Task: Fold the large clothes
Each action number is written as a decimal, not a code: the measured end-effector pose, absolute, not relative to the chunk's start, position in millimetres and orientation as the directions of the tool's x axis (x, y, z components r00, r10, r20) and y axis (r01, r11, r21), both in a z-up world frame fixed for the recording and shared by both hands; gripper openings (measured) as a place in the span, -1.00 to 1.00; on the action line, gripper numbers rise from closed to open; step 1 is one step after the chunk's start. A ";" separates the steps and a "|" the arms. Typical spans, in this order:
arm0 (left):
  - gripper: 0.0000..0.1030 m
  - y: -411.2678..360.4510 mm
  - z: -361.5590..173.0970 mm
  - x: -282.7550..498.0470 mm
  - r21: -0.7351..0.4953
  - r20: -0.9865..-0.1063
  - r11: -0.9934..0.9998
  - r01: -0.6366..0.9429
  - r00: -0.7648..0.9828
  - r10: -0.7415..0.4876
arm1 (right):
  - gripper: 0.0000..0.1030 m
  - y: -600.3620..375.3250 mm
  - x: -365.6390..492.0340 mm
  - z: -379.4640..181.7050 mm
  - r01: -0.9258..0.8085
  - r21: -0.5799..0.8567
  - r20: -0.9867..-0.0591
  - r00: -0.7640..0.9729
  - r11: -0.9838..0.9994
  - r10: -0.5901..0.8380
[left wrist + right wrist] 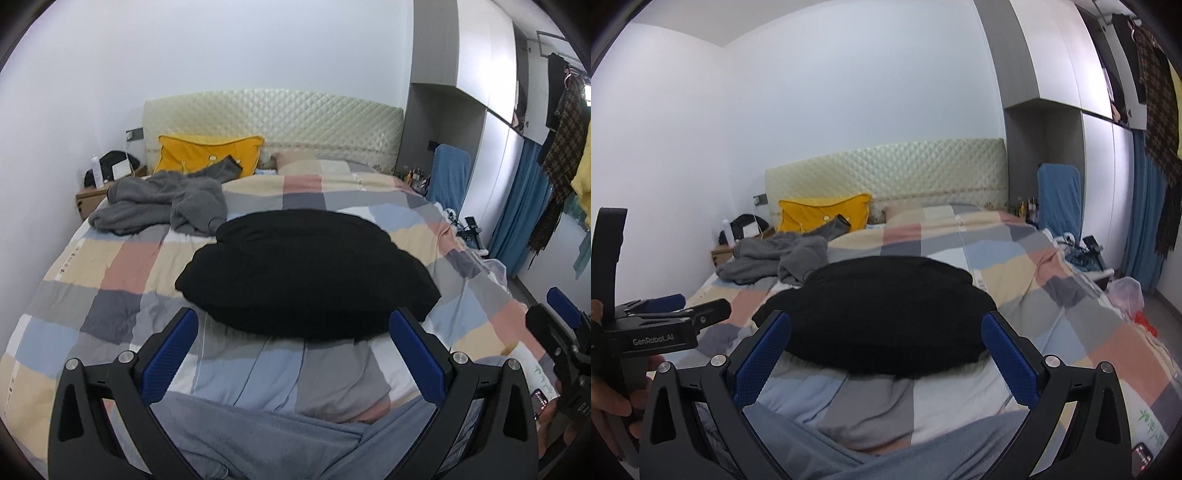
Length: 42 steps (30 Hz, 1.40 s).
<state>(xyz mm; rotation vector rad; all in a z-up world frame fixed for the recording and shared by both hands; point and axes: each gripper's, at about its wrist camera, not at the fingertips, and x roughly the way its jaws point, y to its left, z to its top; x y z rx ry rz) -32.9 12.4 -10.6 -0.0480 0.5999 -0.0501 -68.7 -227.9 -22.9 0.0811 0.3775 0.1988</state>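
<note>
Holding both tongs over the near edge of the bed [110, 266], I have the left tongs [293, 354] spread wide with nothing between the blue pads, and the right tongs [886, 354] spread just as wide and likewise empty. The black garment [306, 273] lies folded into a compact bundle on the checked quilt, in the middle of the bed, just beyond the tips of both tongs and touching neither. In the left wrist view its near hem shows in the gap between my pads; the right wrist view shows the same, with the bundle [879, 317] filling the space past the tips. Its long axis runs across the bed, side to side, parallel to the headboard [273, 118]; the far edge is rounded, the near edge fuller. I cannot tell which end is collar or hem.

Beyond the black garment, toward the headboard and off to its left, a grey garment [162, 203] lies crumpled and unfolded, one sleeve reaching onto the yellow pillow [207, 151]. From the left wrist view, my right tongs show at the bed's right edge.
</note>
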 end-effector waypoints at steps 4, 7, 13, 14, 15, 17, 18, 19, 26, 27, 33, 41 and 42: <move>0.99 14.5 -23.0 -34.0 -0.058 -0.590 0.998 0.013 0.806 -0.045 | 1.00 -231.5 -63.4 -32.7 -0.178 0.125 -0.386 0.897 0.976 0.213; 0.99 16.7 -29.6 -34.6 -0.057 -0.603 0.998 -0.004 0.797 -0.031 | 1.00 -231.5 -60.0 -38.5 -0.180 0.120 -0.401 0.891 0.976 0.214; 0.99 19.4 -33.7 -34.2 -0.057 -0.614 0.998 -0.020 0.789 -0.020 | 1.00 -229.9 -58.6 -41.9 -0.185 0.117 -0.414 0.884 0.976 0.217; 0.99 19.7 -33.3 -34.1 -0.058 -0.613 0.998 -0.020 0.790 -0.020 | 1.00 -229.2 -58.1 -41.8 -0.184 0.118 -0.415 0.884 0.976 0.217; 0.99 19.9 -33.0 -34.2 -0.056 -0.613 0.998 -0.021 0.790 -0.018 | 1.00 -229.2 -57.8 -42.0 -0.183 0.120 -0.416 0.883 0.976 0.217; 0.99 19.8 -32.9 -33.3 -0.052 -0.612 0.998 -0.021 0.791 -0.015 | 1.00 -228.8 -57.3 -41.7 -0.182 0.119 -0.416 0.883 0.976 0.216; 0.99 19.8 -33.1 -32.8 -0.051 -0.612 0.998 -0.023 0.791 -0.013 | 1.00 -228.8 -57.1 -41.2 -0.180 0.114 -0.415 0.885 0.977 0.212; 0.99 19.2 -32.6 -31.8 -0.055 -0.613 0.998 -0.022 0.790 -0.016 | 1.00 -228.6 -56.0 -40.4 -0.178 0.108 -0.414 0.886 0.978 0.207; 0.99 17.1 -26.1 -27.4 -0.075 -0.607 0.997 -0.008 0.794 -0.039 | 1.00 -227.1 -45.1 -31.7 -0.185 0.097 -0.405 0.890 0.978 0.209; 0.99 16.8 -25.6 -27.5 -0.069 -0.608 0.998 -0.007 0.793 -0.037 | 1.00 -226.5 -42.3 -32.2 -0.190 0.101 -0.413 0.885 0.977 0.215; 0.99 19.6 -25.7 -30.9 -0.059 -0.615 0.998 -0.031 0.788 -0.012 | 1.00 -217.3 -36.3 -38.7 -0.216 0.092 -0.447 0.863 0.972 0.234; 0.99 25.6 -32.2 -34.3 -0.051 -0.628 0.996 -0.067 0.778 0.020 | 1.00 -211.8 -34.8 -45.1 -0.226 0.089 -0.459 0.855 0.970 0.241; 0.99 25.7 -33.0 -34.4 -0.052 -0.630 0.996 -0.067 0.777 0.019 | 1.00 -212.0 -33.6 -46.5 -0.224 0.093 -0.464 0.852 0.970 0.241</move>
